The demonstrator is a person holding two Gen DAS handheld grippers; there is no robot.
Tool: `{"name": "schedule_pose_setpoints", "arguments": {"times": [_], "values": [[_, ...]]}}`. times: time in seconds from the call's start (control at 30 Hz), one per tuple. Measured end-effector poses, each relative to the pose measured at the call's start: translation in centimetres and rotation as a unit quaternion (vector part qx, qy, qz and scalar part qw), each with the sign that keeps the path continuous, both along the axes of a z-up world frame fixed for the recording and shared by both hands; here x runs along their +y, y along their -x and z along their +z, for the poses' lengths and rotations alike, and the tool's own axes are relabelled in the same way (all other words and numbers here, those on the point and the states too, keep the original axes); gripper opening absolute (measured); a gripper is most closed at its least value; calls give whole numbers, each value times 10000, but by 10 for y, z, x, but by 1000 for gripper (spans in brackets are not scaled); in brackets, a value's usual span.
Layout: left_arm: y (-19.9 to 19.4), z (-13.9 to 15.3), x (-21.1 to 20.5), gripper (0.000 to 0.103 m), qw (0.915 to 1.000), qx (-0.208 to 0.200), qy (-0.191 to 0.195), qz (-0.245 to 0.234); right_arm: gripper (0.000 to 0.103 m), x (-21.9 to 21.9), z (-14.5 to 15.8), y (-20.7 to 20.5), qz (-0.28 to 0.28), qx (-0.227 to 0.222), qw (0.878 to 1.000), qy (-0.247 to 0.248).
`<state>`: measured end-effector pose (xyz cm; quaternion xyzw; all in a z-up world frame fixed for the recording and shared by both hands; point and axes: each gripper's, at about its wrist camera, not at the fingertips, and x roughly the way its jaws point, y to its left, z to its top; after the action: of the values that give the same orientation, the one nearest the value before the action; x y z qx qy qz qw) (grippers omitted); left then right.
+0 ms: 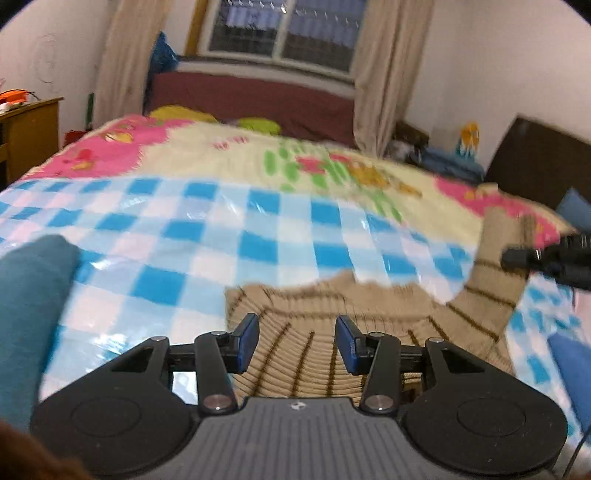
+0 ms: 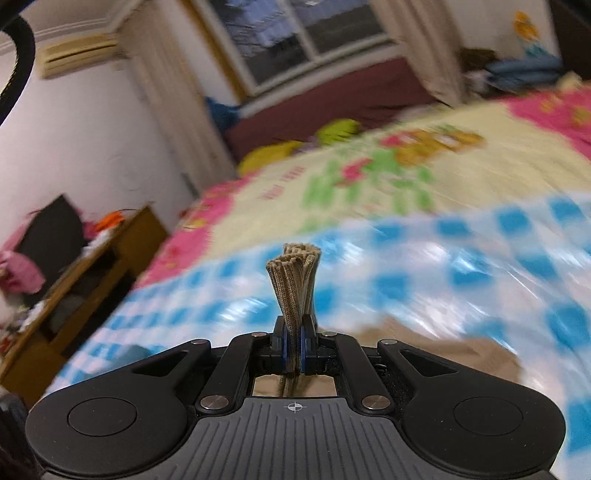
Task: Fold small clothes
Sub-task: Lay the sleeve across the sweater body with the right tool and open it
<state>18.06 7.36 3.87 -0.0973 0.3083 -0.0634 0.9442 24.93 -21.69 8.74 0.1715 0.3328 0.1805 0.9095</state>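
Item: small beige knitted sweater (image 1: 306,354) with thin dark brown stripes, lying on a blue-and-white checked sheet (image 1: 207,236) spread over the near part of a bed. Its body sits at the near edge, directly below and just beyond the left tongs (image 1: 295,345). One sleeve (image 1: 491,280) is lifted off the sheet and runs up to the right.

Left tongs: open, blue pads apart, nothing between them; the sweater's ribbed neckline shows through the gap.

Right tongs (image 2: 293,347): closed on the sweater's ribbed cuff (image 2: 295,284), which stands up past the pads in a pinched fan. In the left wrist view these tongs appear as a dark shape at the right edge, meeting the raised sleeve.

Writing: pink lettering on the cream part of the bedcover (image 1: 332,158) beyond the checked sheet, too blurred to read. No brand or label can be read on the sweater.

Surroundings: a teal cloth (image 1: 33,295) lies on the sheet at the near left, apart from the sweater; a blue cloth (image 1: 572,365) lies at the near right. The checked sheet is open from the sweater to the far side, then the cream, pink and green bedcover. Yellow-green pillows (image 1: 258,125) lie at the far end against a maroon headboard (image 1: 258,96), under a curtained window (image 1: 280,33). A wooden cabinet (image 1: 29,133) stands left of the bed.
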Motion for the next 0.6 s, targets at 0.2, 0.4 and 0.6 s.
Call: {"name": "schedule_pose_setpoints", "arguments": {"times": [0.2,0.4,0.6], "values": [[-11,-30,-24,49,9974,614,-349,-120,5,-45,-79,7,-589,866,9945,70],[-12,-34,-26,49,9968,682,-407,-132,5,-61,-76,20,-824,639,9938,-381],[-14,-41,-30,49,9945,797,-630,-265,14,-63,-102,13,-950,1131,9889,138]]}}
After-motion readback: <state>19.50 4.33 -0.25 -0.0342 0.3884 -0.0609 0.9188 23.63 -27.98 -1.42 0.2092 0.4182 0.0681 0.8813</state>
